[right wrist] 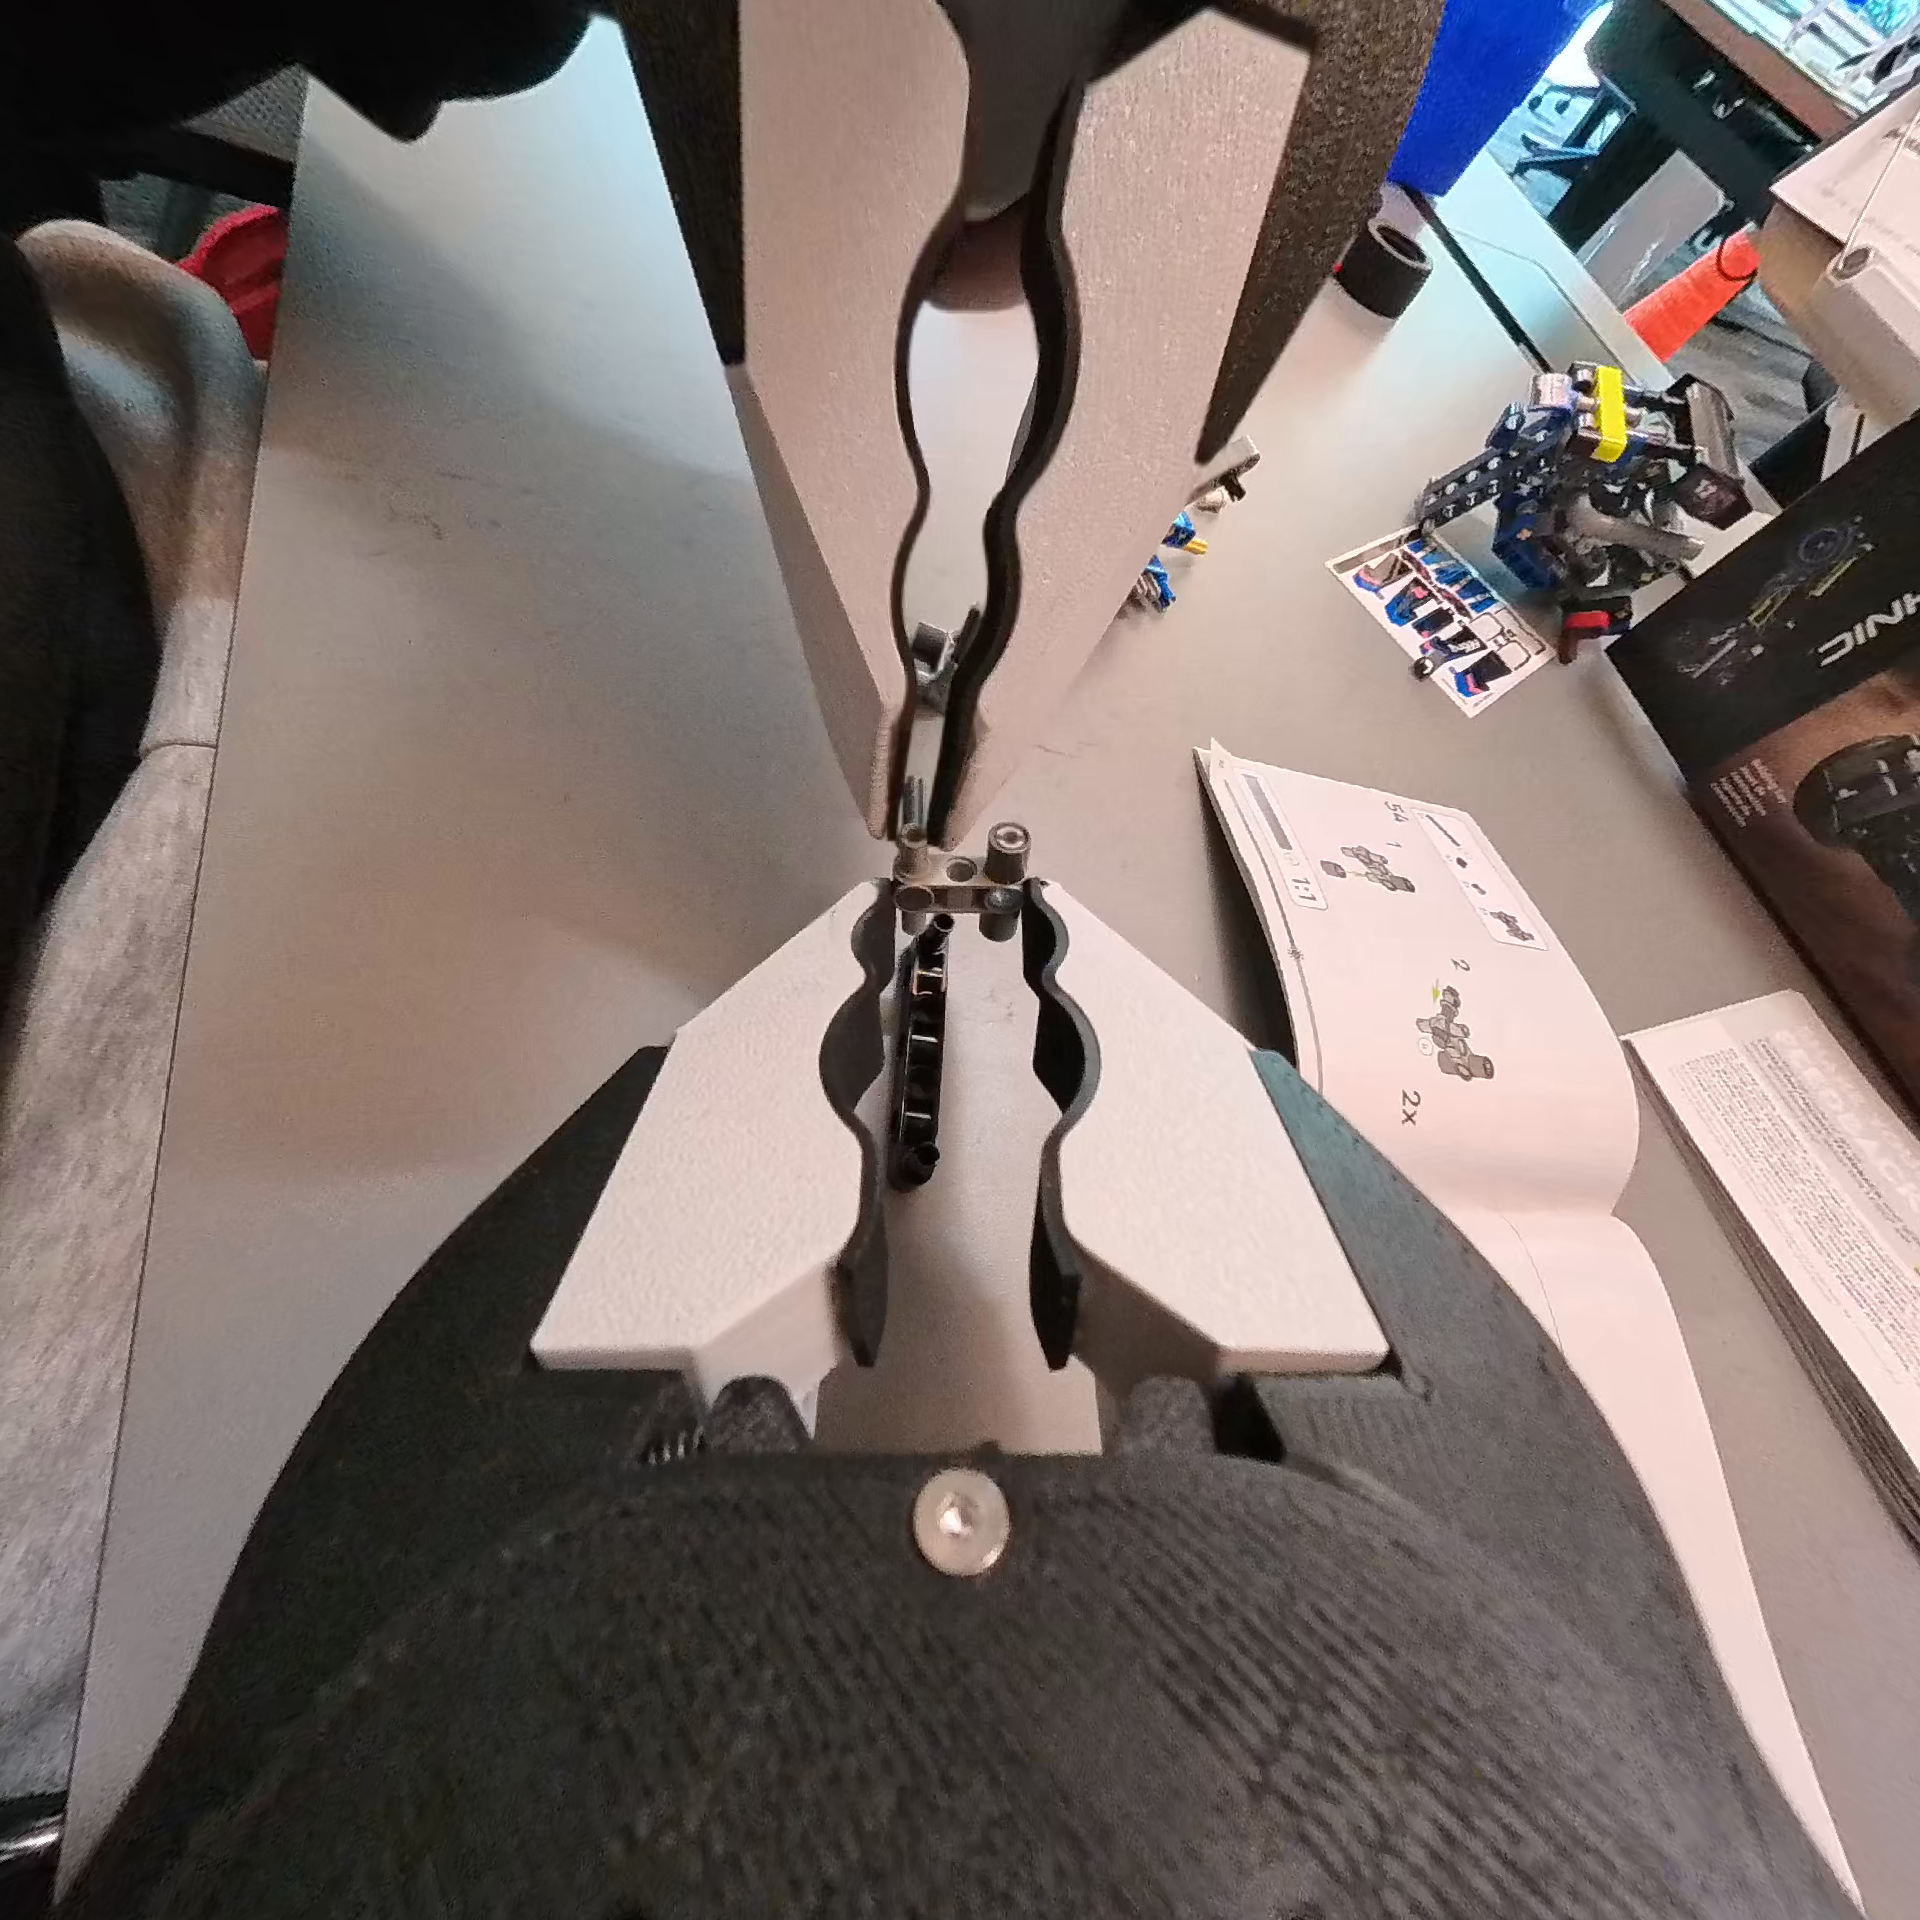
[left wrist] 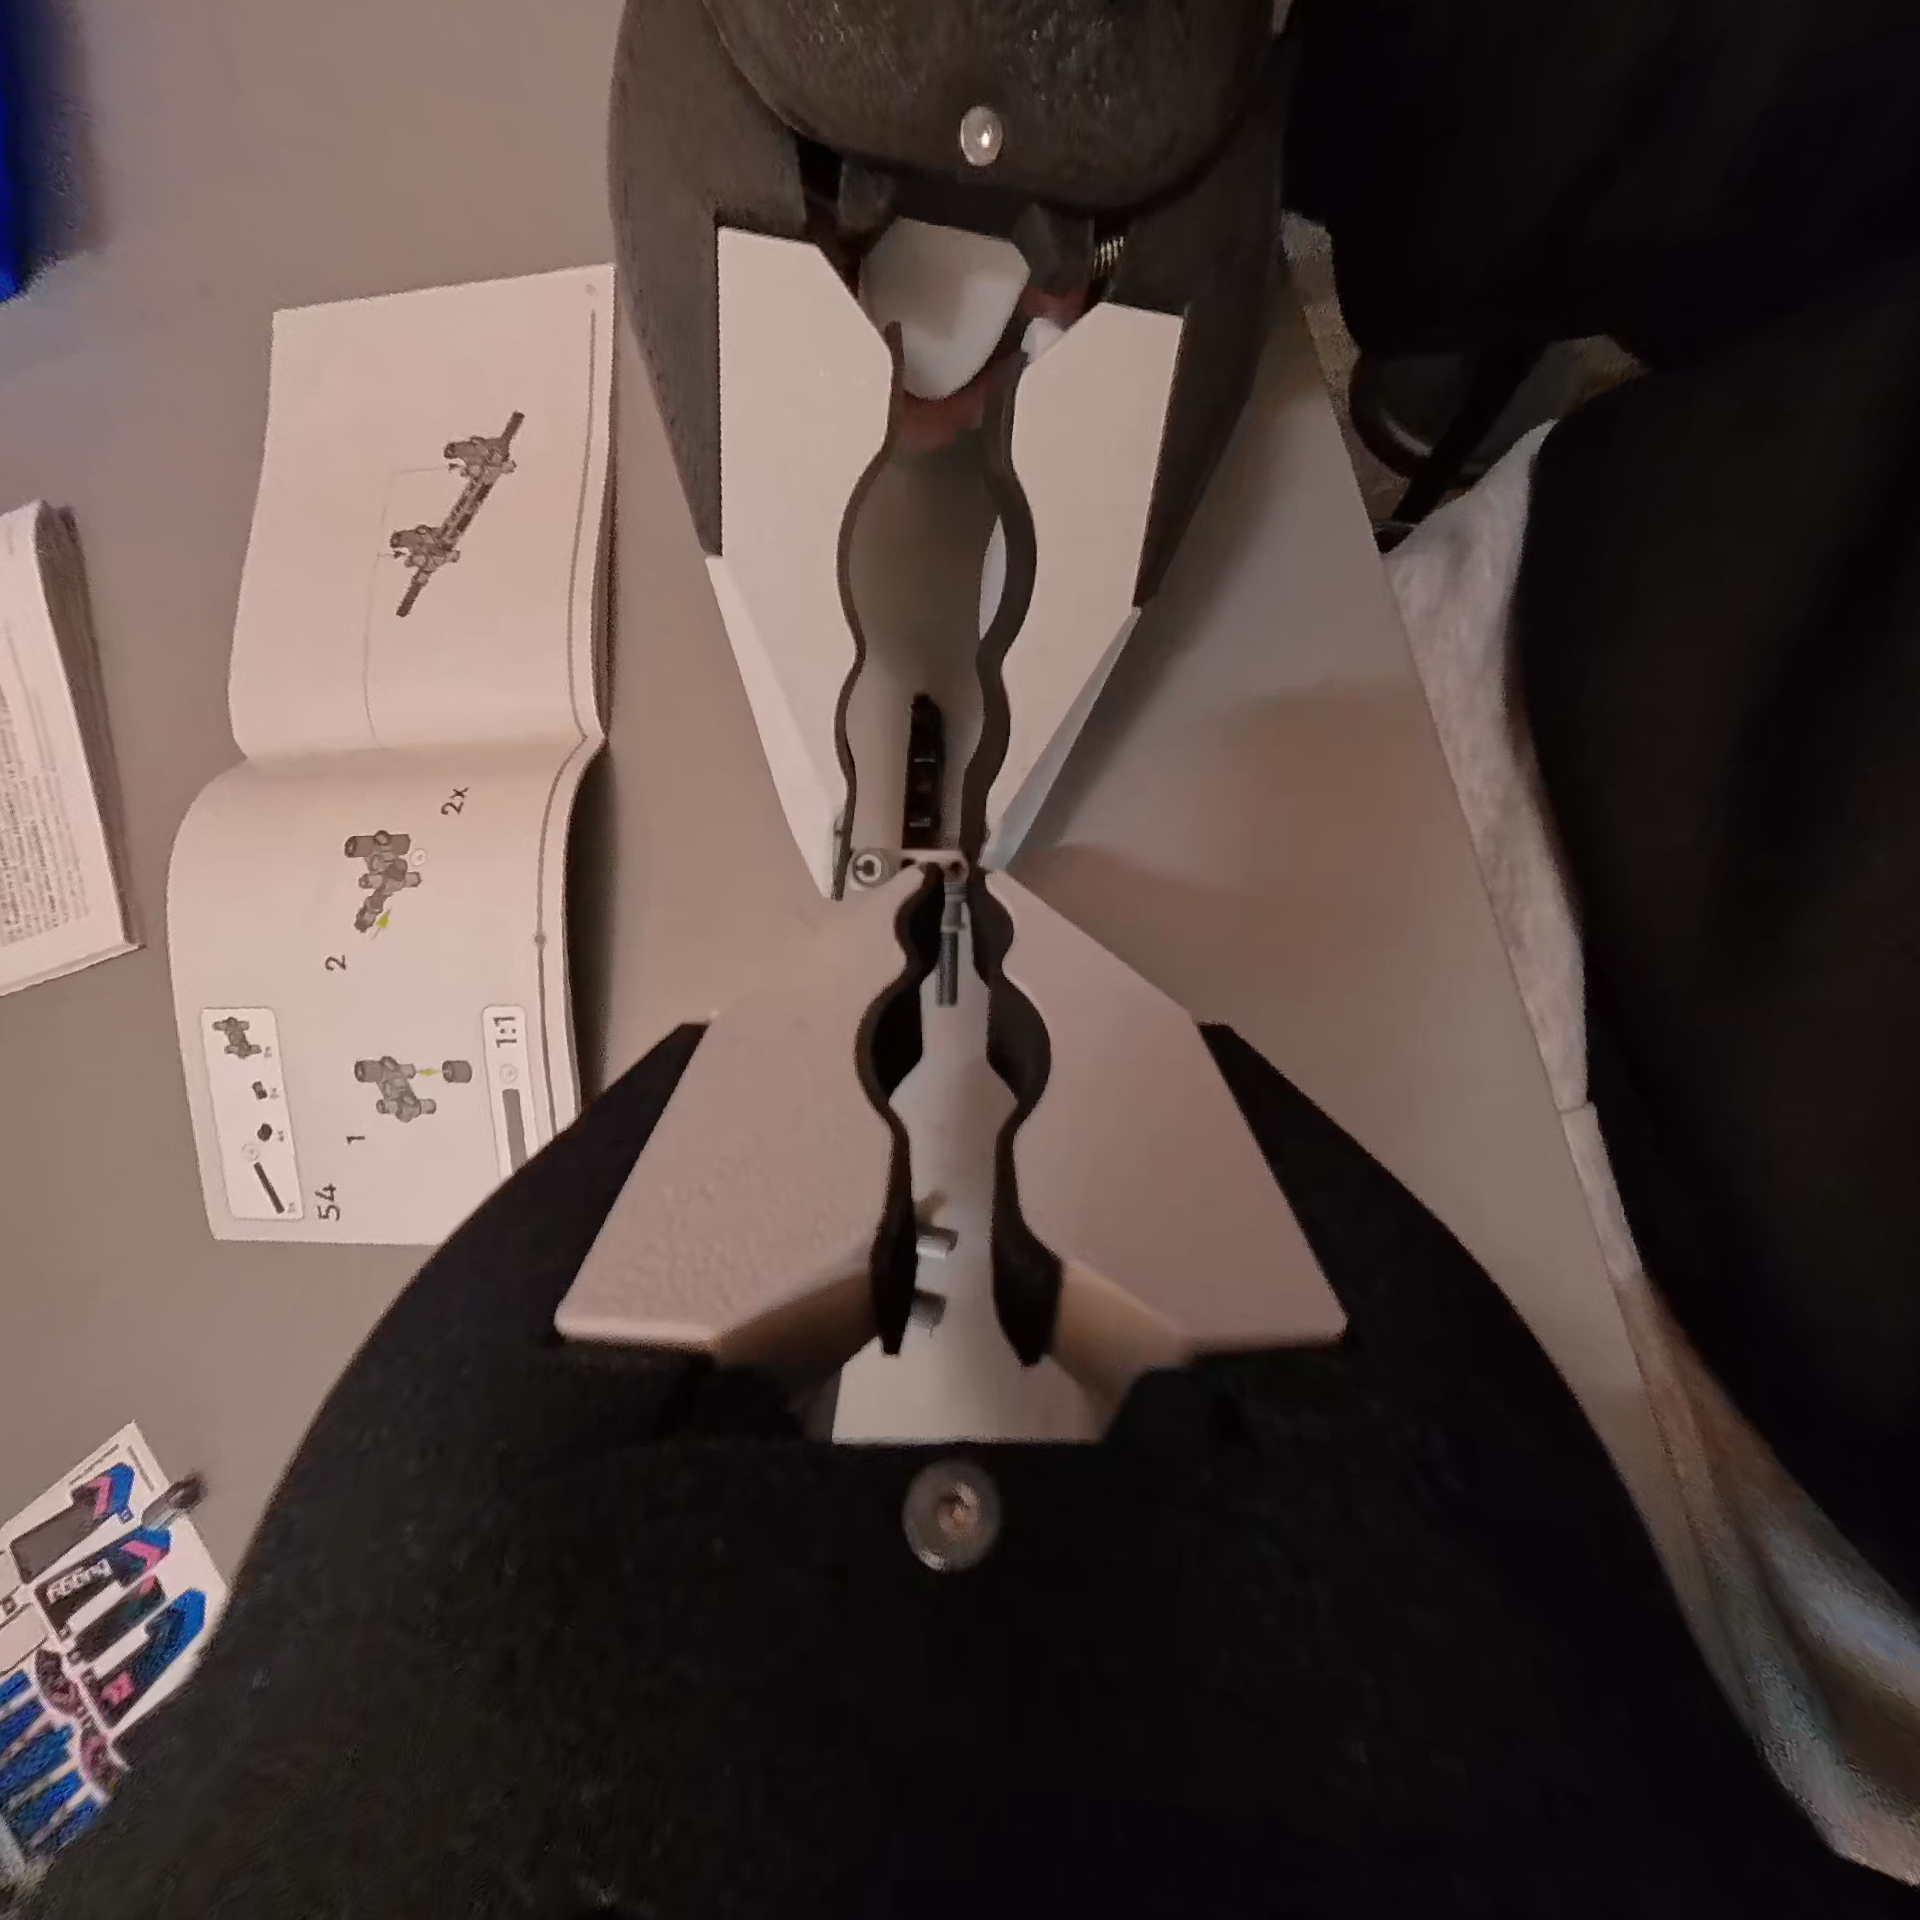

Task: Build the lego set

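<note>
An office or lab workspace. A grey table (right wrist: 540, 582) holds an instruction booklet (right wrist: 1455, 1039); black desk frames (right wrist: 1662, 94) stand behind

A small light-grey plastic lego connector with round pin holes and stubby grey pegs (right wrist: 961, 878) hangs above the tabletop. A long black lego axle with ridged sides (right wrist: 916, 1070) runs lengthwise below it, its far end meeting the connector's underside.

Two grippers meet tip to tip: left gripper (left wrist: 940, 894), right gripper (right wrist: 961, 899). Beside them lie one open instruction booklet (right wrist: 1455, 1039), one sticker sheet (right wrist: 1444, 623), one part-built model (right wrist: 1590, 488).
</note>
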`<move>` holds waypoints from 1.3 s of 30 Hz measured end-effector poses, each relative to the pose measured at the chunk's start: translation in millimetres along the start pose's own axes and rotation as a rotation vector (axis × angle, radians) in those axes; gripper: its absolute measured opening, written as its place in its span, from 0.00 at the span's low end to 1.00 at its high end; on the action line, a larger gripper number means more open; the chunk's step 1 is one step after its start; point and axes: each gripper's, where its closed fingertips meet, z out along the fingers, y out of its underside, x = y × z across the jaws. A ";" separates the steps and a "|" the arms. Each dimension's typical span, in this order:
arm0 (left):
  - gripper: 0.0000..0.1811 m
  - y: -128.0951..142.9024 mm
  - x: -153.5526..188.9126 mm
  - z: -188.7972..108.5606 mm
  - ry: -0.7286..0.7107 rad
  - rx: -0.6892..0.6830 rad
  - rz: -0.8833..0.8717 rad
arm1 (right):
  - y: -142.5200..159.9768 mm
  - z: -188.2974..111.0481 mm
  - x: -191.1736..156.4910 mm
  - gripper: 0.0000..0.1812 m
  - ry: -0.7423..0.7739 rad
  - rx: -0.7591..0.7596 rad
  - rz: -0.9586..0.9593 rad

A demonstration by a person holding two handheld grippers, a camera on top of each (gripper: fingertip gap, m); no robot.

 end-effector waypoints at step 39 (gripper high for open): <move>0.01 6.3 -4.4 2.6 -0.084 -0.010 -0.037 | 10.4 -0.7 -1.4 0.13 -0.023 -0.066 0.074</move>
